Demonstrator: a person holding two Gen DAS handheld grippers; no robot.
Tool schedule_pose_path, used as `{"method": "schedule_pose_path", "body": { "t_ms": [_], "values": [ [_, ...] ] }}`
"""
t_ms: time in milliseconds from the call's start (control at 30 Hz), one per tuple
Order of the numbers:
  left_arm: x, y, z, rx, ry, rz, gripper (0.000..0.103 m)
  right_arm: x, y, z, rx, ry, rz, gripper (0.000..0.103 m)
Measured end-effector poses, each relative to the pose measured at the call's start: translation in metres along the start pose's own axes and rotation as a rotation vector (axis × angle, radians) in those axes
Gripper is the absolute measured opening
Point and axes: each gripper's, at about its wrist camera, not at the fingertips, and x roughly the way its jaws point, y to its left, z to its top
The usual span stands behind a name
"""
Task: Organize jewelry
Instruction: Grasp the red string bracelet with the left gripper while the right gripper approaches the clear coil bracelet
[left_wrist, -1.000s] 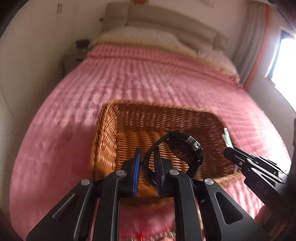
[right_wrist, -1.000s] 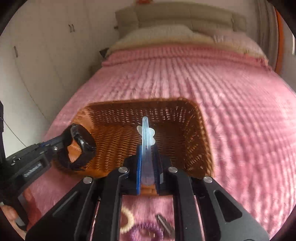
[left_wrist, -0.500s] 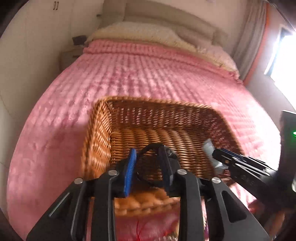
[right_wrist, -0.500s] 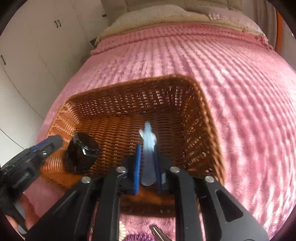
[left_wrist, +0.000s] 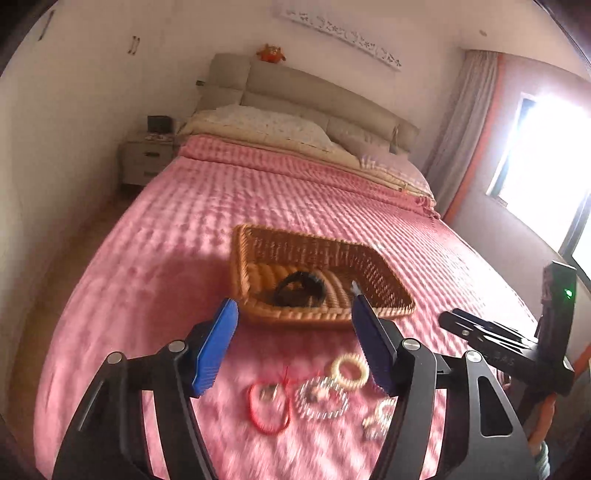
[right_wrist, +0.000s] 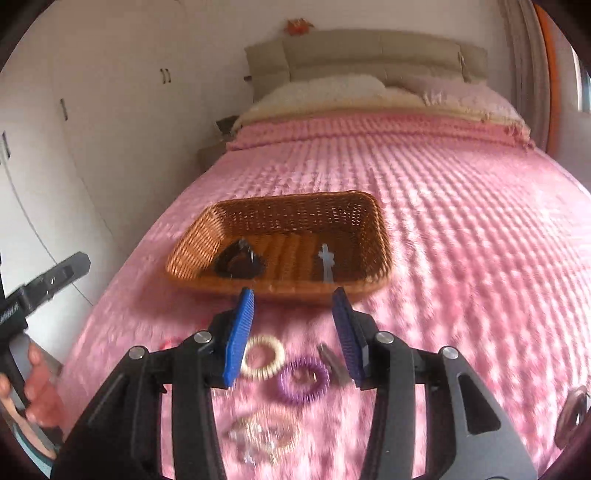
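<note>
A wicker basket (left_wrist: 391, 291) (right_wrist: 192, 243) sits on the pink bedspread. Inside lie a black watch (left_wrist: 301, 290) (right_wrist: 240, 260) and a pale clear hair clip (right_wrist: 325, 263). My left gripper (left_wrist: 293, 332) is open and empty, held above the bed in front of the basket. My right gripper (right_wrist: 293, 314) is open and empty, also short of the basket. Loose pieces lie near me: a red cord bracelet (left_wrist: 267, 408), a cream hair tie (left_wrist: 351, 371) (right_wrist: 262, 356), a purple coil tie (right_wrist: 303, 380), beaded bracelets (left_wrist: 323, 398) (right_wrist: 264, 434) and a metal clip (right_wrist: 332, 363).
The pink bedspread (left_wrist: 295, 206) (right_wrist: 461, 221) stretches to pillows and a beige headboard (left_wrist: 314, 96). A nightstand (left_wrist: 146, 162) stands at the left, white wardrobes (right_wrist: 55, 147) along the wall, a bright window (left_wrist: 543, 166) at the right.
Both grippers opened and drew back and up from the basket. The watch and the hair clip, held before, now lie in the basket.
</note>
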Motion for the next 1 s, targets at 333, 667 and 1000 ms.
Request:
{"method": "schedule_pose_path", "body": {
  "t_ms": [333, 667, 1000],
  "values": [
    [0.018, 0.037, -0.063, -0.05, 0.123, 0.009, 0.057, 0.021, -0.007, -0.076, 0.003, 0.107, 0.004, 0.035],
    [0.063, 0.072, -0.088, -0.144, 0.261, -0.004, 0.045, 0.05, -0.015, -0.098, 0.047, 0.246, 0.023, 0.023],
    [0.077, 0.043, -0.09, -0.003, 0.297, 0.029, 0.043, 0.053, 0.013, -0.105, -0.081, 0.229, -0.076, 0.013]
  ]
}}
